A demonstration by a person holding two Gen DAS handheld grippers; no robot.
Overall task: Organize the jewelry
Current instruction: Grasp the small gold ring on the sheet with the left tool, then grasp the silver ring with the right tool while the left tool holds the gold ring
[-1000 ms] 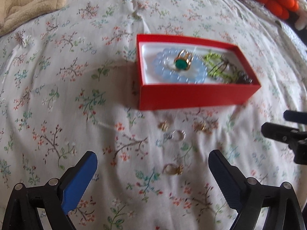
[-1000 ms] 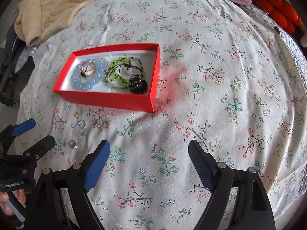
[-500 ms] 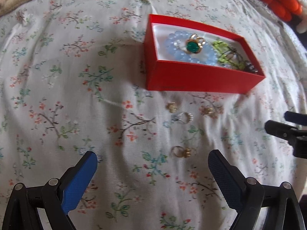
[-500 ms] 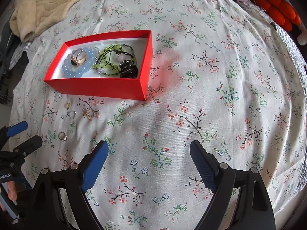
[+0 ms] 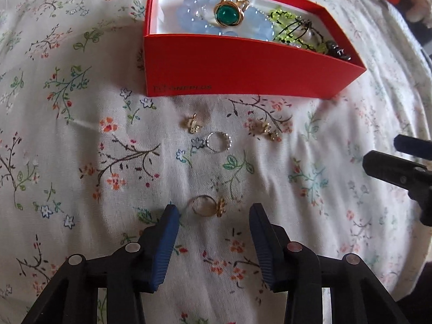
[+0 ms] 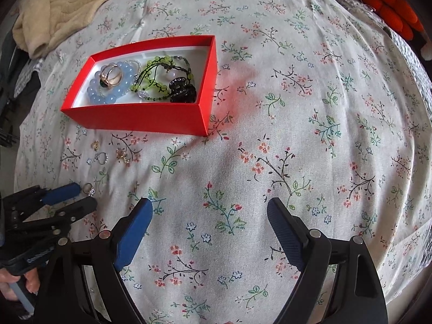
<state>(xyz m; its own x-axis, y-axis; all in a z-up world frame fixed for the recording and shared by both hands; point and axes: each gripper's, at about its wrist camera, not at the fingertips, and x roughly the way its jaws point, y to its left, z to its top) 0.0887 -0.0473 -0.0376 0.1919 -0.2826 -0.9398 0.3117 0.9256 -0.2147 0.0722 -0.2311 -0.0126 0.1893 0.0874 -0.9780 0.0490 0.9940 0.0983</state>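
Gold ring with a small flower head (image 5: 208, 206) lies flat on the floral bedspread (image 5: 81, 162), just ahead of the left gripper (image 5: 213, 213) and roughly centred in its gap. The band sits toward the left finger, the flower toward the right, so its long axis runs across the gap, from one blue pad (image 5: 167, 232) to the other. The jaws are closing, now at a narrowish spread, with the ring between the tips but neither pad pressing on it yet; bare cloth shows on both sides. From the right wrist view the ring (image 6: 89, 189) lies just beside the left gripper's upper blue tip. Three more small pieces, a beaded silver ring (image 5: 219, 141) and two gold pieces (image 5: 193, 125) (image 5: 266, 129), lie farther on, between this ring and the red box (image 5: 243, 67), which already holds bracelets and a green-stone ring (image 5: 228, 13). The right gripper (image 6: 208, 224) hovers wide and empty over bare cloth, well apart from the ring, so the left hand is clearly the nearer
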